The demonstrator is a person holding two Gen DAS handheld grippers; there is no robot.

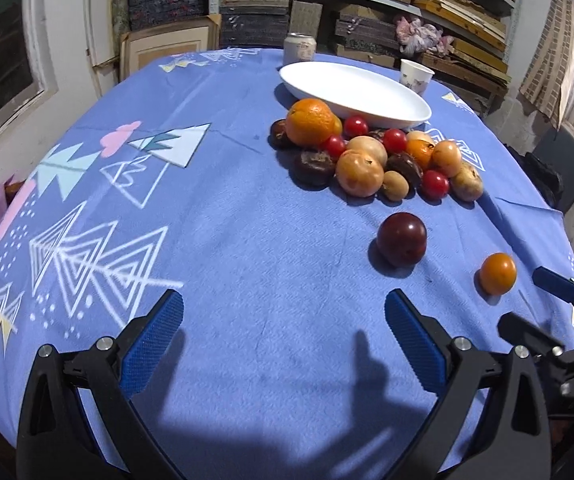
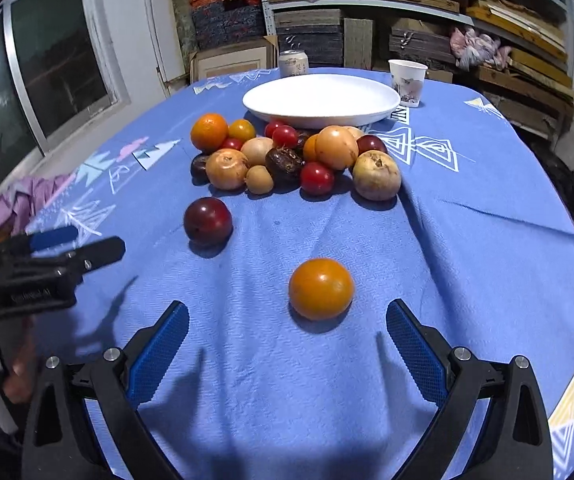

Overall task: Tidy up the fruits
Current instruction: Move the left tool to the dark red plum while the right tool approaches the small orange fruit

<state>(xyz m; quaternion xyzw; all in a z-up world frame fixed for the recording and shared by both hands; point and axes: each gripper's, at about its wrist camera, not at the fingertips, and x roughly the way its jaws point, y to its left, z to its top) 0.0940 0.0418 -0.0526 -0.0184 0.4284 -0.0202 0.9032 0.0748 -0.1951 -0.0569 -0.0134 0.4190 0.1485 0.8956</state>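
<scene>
A pile of fruit [image 1: 375, 152] [image 2: 291, 156] lies on the blue tablecloth in front of an empty white plate [image 1: 367, 88] [image 2: 321, 98]. A dark red plum [image 1: 402, 239] [image 2: 207, 221] and a small orange fruit [image 1: 498, 273] [image 2: 321, 288] lie apart, nearer to me. My left gripper [image 1: 283, 320] is open and empty over bare cloth, left of the plum. My right gripper [image 2: 287, 324] is open and empty, with the orange fruit just ahead between its fingers. Each gripper shows at the edge of the other's view: the right one [image 1: 535, 312] and the left one [image 2: 75, 244].
A drink can [image 1: 299, 47] [image 2: 293, 63] and a paper cup [image 1: 415, 74] [image 2: 407, 80] stand behind the plate at the far table edge. Shelves of stacked boards fill the back wall. A purple cloth [image 2: 27, 200] hangs at the left table edge.
</scene>
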